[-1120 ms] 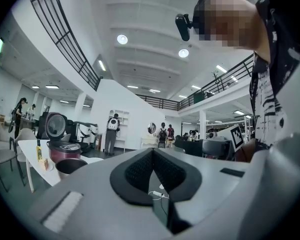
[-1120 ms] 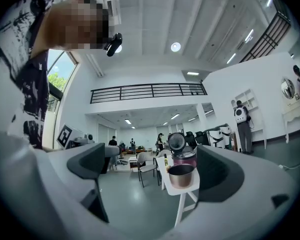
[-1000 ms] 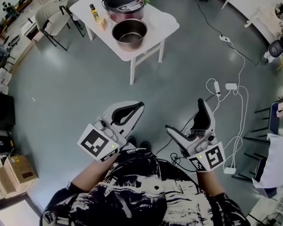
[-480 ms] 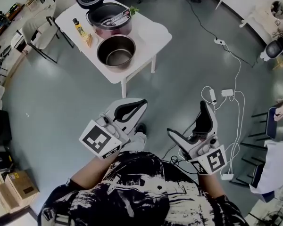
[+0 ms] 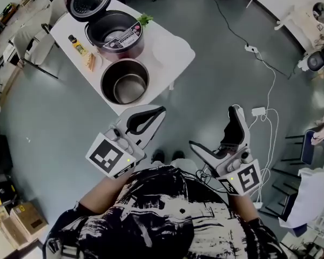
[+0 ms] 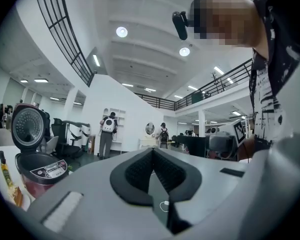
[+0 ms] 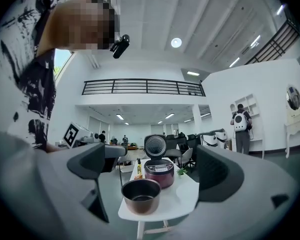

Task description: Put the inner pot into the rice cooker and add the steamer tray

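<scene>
Holds left gripper [image 5: 154, 115] pinched together on nothing, right gripper [image 5: 213, 128] spread and empty, both well apart from the inner pot [image 5: 125, 81] at 6 o'clock of the rice cooker [image 5: 114, 34], and risks shoving it off the table [image 5: 156, 69] edge by arriving closed.

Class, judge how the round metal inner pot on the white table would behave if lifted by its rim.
The round metal inner pot looks rigid and thin-walled, so it should hold its shape and probably feel light for its size. Its smooth, shiny wall may slip when gripped. Standing upright and empty on the white table, it seems unlikely to tip.
</scene>
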`<state>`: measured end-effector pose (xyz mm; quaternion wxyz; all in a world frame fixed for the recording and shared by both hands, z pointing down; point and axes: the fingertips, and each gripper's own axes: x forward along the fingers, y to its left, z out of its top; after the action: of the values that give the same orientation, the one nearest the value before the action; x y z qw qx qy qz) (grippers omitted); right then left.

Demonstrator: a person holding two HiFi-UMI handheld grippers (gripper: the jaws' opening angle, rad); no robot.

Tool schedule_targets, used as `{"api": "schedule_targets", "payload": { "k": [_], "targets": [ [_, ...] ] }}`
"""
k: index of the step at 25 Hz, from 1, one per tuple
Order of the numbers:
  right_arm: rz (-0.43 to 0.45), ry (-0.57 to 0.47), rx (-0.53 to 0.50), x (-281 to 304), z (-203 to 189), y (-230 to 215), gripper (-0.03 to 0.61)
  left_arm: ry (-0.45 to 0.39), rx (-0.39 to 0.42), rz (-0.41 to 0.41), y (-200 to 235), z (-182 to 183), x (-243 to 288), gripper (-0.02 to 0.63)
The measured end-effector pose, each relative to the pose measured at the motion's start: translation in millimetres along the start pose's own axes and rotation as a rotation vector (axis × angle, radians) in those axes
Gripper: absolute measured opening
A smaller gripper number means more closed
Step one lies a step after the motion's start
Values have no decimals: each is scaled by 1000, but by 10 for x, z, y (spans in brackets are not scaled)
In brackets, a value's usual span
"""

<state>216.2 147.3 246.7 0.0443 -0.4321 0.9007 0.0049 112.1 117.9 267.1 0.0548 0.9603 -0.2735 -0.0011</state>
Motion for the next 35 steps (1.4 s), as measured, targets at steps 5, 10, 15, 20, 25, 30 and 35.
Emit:
{"api": "schedule_targets", "payload": {
  "k": [5, 10, 15, 20, 25, 30, 35],
  "targets": [
    [91, -3, 11, 431, -58, -418, 523, -2, 2, 86, 400, 48, 294, 5],
    [235, -10, 23, 954, -108, -920, 523, -18, 17, 233, 883, 122, 643, 5],
    [408, 16, 34, 1391, -179, -1501, 523, -20, 16, 422, 1254, 185, 1001, 5],
    [553, 40, 29, 1780, -314, -1836, 523, -12, 14, 588, 1462, 191, 1088, 5],
    [655, 80, 62, 2241, -537, -1693, 523, -10, 7, 741, 1651, 181, 742, 5],
    [719, 144, 40, 2732, -767, -1335, 523, -54, 1, 829, 1956, 176, 283, 5],
    [752, 235, 19, 3146, -1087, -971, 523, -83, 4, 865, 2336, 218, -184, 5]
  ]
}}
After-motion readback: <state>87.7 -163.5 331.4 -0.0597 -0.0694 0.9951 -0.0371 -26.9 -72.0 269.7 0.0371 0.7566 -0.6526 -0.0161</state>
